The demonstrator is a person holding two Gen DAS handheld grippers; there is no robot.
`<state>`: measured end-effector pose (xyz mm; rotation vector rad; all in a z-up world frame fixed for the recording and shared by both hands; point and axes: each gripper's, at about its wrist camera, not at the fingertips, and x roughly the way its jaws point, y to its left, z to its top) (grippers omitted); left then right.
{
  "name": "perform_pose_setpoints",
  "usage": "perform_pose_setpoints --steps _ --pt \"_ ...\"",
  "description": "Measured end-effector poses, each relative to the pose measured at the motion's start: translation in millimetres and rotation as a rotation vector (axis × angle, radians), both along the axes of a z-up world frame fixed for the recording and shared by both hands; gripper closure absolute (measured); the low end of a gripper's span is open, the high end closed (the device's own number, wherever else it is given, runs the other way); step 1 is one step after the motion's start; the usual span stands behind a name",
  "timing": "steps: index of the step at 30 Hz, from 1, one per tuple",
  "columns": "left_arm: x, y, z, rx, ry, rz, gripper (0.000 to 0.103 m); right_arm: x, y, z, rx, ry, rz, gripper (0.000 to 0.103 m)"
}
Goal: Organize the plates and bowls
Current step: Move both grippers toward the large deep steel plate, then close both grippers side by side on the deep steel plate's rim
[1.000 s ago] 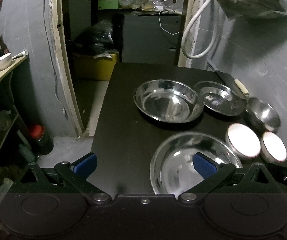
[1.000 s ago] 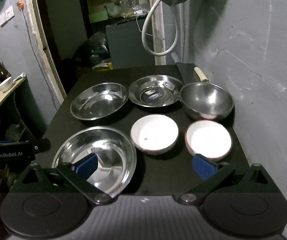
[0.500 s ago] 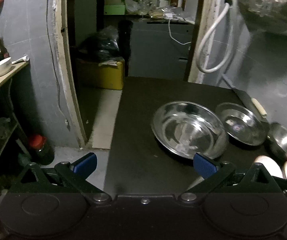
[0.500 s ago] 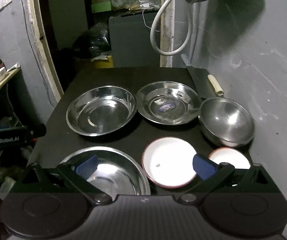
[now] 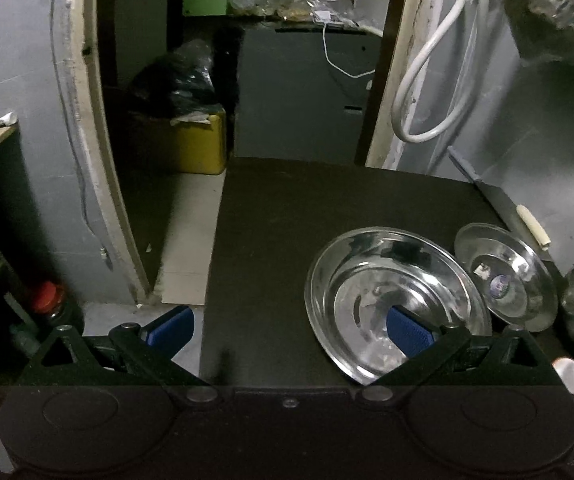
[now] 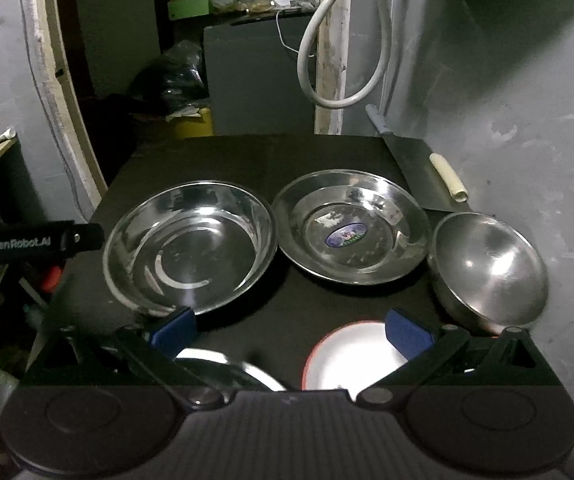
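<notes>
Both views are dim, with a cool grey-blue cast. Light falls from above and in front. Glare streaks the large steel bowl (image 6: 191, 250) and the steel plate (image 6: 351, 226); the white bowl (image 6: 353, 360) is overexposed to a flat glow. The black tabletop (image 5: 287, 220) swallows detail, and dishes cast soft shadows on it. Fisheye distortion bows the door frame (image 5: 83, 128) and darkens the corners. Slight motion blur softens the left wrist view. The lower band of each frame is shaded.

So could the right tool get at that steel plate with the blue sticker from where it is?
Probably yes: the right tool is open, the stickered plate sits straight ahead, and only bare black table lies between.
</notes>
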<state>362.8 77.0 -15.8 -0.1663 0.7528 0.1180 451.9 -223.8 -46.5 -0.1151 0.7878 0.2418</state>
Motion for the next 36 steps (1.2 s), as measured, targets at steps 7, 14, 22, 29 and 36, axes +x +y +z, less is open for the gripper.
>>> perform_pose_setpoints --steps 7,14,22,29,36 --pt "31 8 -18 -0.039 0.051 -0.013 0.001 21 12 -13 0.013 0.019 -0.01 0.0" --pt "47 11 -29 -0.066 0.065 -0.028 0.001 33 19 -22 0.042 0.023 -0.005 0.0" --pt "52 12 -36 -0.097 0.071 -0.034 0.004 42 23 -30 0.098 0.044 -0.012 0.002" --pt "55 9 -40 -0.133 0.08 -0.044 0.025 46 24 -35 0.129 0.062 -0.014 0.015" --pt "54 6 -42 -0.131 0.075 -0.046 0.038 46 27 -40 0.16 0.089 -0.012 0.022"
